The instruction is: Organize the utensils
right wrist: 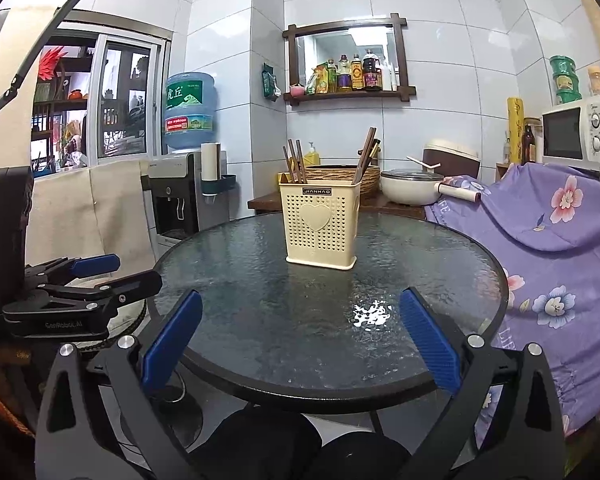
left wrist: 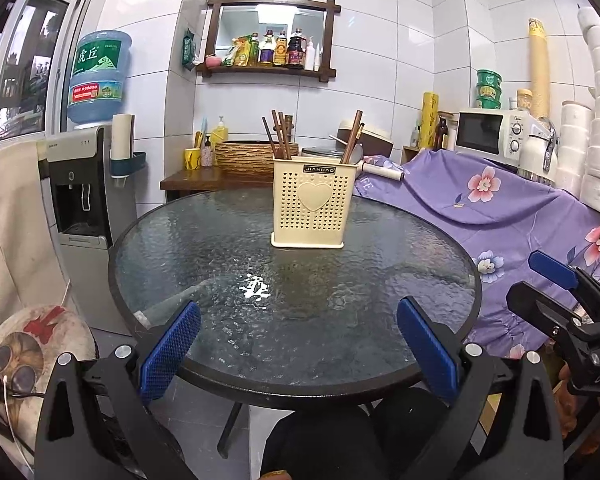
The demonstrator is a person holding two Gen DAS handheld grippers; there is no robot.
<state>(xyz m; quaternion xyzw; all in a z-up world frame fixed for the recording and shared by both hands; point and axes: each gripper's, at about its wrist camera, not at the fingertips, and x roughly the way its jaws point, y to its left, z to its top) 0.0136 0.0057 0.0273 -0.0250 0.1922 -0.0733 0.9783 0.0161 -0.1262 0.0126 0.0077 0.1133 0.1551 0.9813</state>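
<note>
From your left wrist, the cream utensil holder [left wrist: 311, 200] stands upright at the far middle of the round glass desk [left wrist: 203, 248], chopsticks [left wrist: 277, 136] rising near-vertical and fanning slightly; a spoon [left wrist: 354, 156] shows on the right side. Your left tongs [left wrist: 297, 348] are spread, empty. From your right wrist, the right tongs [right wrist: 300, 340] are likewise spread wide; a white pot [right wrist: 410, 186] appears behind the holder.

A cream perforated utensil holder [left wrist: 308, 205], bearing a raised heart and a dark label, is standing upright toward the far side of the round glass table [left wrist: 179, 248]. Brown chopsticks [left wrist: 279, 136] are leaning in its left compartment; more chopsticks [left wrist: 352, 137] and a spoon [left wrist: 356, 156] are leaning in its right.
</note>
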